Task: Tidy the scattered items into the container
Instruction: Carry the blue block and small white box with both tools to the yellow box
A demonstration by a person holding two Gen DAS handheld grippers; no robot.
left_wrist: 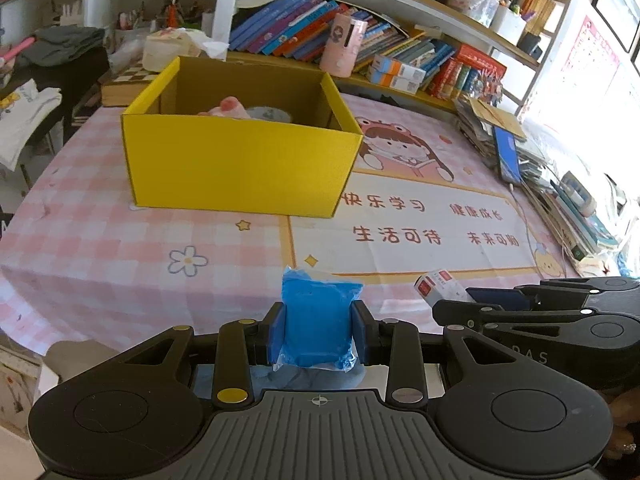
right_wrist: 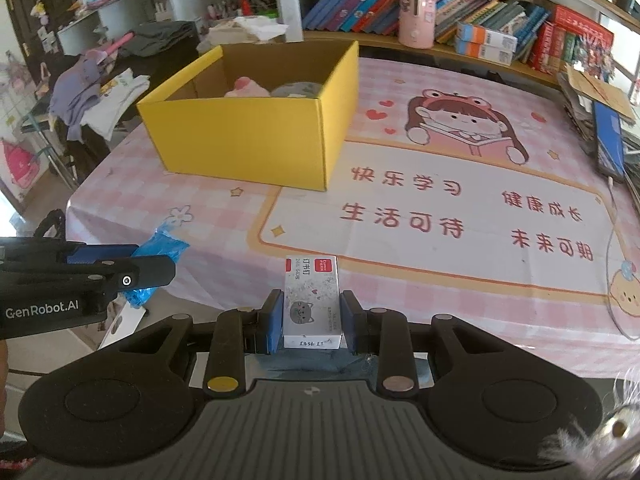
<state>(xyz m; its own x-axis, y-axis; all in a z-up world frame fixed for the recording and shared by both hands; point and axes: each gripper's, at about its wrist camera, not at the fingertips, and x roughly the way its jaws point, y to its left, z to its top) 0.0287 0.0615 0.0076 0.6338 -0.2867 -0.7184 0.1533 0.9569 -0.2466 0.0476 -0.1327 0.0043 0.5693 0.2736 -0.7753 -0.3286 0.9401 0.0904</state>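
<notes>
The left gripper has its jaws drawn in narrow and clamped on a blue plastic packet, one blue pad pressed to each side. The packet stands upright between the pads and rises above their tips, with crinkled clear plastic poking out below them.

The right gripper is also closed to a narrow gap, gripping a small white staple box with a grey cat drawing and red labels at its far end. The box lies flat between the pads and sticks out well past the fingertips.

The two grippers sit side by side near the front edge of the table, which carries a pink checked cloth with a cartoon girl and red Chinese writing. From the left wrist view, the right gripper appears just to the right of the left jaws, level with them; from the right wrist view, the left gripper and its blue packet appear to the left.

Ahead of both sets of jaws, and a little to the left, stands the open yellow cardboard box, well apart from the held items. Inside it lie a pink soft item and a greyish round item, with room beside them. Bare cloth stretches between the jaws and the box. Beyond the box a shelf of books lines the table's far edge, and stacked papers crowd the right edge.
</notes>
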